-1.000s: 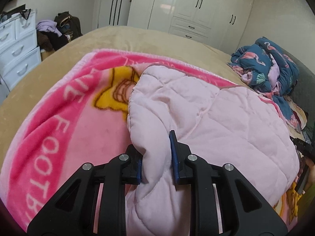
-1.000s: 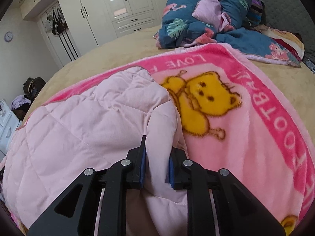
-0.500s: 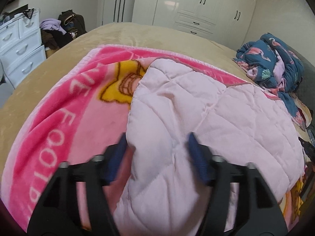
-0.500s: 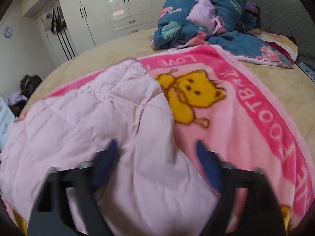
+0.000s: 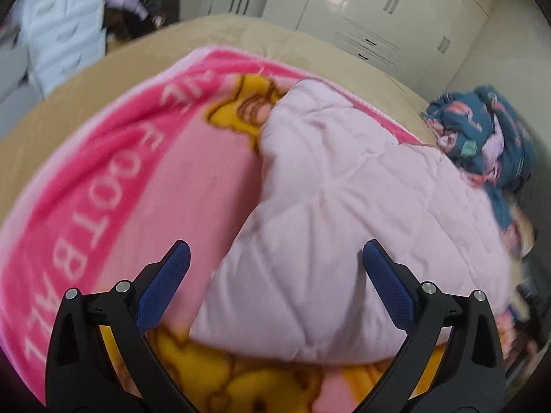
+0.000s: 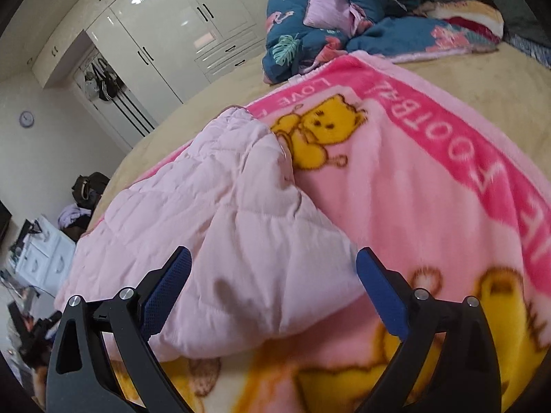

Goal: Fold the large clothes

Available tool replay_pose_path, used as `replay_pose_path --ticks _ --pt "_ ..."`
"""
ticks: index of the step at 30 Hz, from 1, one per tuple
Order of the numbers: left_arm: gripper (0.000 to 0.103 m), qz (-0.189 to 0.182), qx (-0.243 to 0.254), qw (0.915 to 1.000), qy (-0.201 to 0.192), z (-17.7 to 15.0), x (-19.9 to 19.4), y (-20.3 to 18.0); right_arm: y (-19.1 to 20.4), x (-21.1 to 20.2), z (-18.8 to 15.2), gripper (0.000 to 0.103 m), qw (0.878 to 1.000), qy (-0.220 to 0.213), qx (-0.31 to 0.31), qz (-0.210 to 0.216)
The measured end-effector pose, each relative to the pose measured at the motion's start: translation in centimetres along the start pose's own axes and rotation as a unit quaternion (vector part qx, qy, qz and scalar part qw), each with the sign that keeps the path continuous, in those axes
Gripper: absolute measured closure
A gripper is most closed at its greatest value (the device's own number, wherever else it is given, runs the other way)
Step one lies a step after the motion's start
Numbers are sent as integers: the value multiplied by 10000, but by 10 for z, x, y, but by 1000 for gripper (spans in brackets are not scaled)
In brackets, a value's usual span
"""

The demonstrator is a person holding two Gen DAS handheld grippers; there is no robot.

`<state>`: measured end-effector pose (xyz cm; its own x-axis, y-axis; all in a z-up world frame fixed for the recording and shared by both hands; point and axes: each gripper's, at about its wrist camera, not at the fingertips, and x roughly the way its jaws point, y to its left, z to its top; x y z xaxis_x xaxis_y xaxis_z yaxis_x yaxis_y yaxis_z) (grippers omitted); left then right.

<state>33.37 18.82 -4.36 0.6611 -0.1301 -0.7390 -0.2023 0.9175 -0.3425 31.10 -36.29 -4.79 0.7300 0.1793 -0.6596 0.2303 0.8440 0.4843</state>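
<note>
Across the wide tan bed [image 6: 458,79] a bright pink fleece blanket printed with yellow bears and white lettering [image 5: 113,179] lies spread flat, and on top of it rests the pale pink quilted garment [image 5: 347,227], puffy and folded over on itself into a rough mound. Seen from the left wrist, the garment fills the middle and right of the blanket, its near edge lying just in front of the left gripper [image 5: 276,253], whose blue-padded fingers [image 5: 165,284] stand wide apart with nothing between them, above the cloth. From the right wrist the same garment [image 6: 213,227] sits to the left and middle, its folded near corner reaching down between the spread tongs of the right gripper [image 6: 273,258]; those jaws are likewise wide apart and hold nothing, and I cannot tell whether a pad brushes the fabric. At the far right of the bed a crumpled heap of dark blue bedding with a flamingo and leaf print [image 6: 330,24] lies just beyond the blanket's far edge. Behind the bed stands a run of glossy white wardrobe doors [image 6: 179,24], and to the far left a white chest of drawers [image 5: 65,31].
</note>
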Motion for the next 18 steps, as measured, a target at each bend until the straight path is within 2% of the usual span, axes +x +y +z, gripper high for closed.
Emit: replay_pose_path --ticks 3,8,12,14,18 --pt "9 -216 -454 9987 63 -6 -7 19 -12 -5 -6 7 9993 113 355 90" --pt "9 -645 -926 9930 340 -20 -5 32 -25 4 -19 7 9952 470 778 352" --pt "9 -1198 -1492 9790 699 -33 12 40 -25 13 -27 7 9910 690 997 576" --pt "9 -1236 -1590 9765 764 -35 19 39 -23 19 -29 7 9893 777 1042 658" --pt "9 -1548 -1884 9670 745 -39 31 41 -20 32 -28 4 9850 859 1212 879"
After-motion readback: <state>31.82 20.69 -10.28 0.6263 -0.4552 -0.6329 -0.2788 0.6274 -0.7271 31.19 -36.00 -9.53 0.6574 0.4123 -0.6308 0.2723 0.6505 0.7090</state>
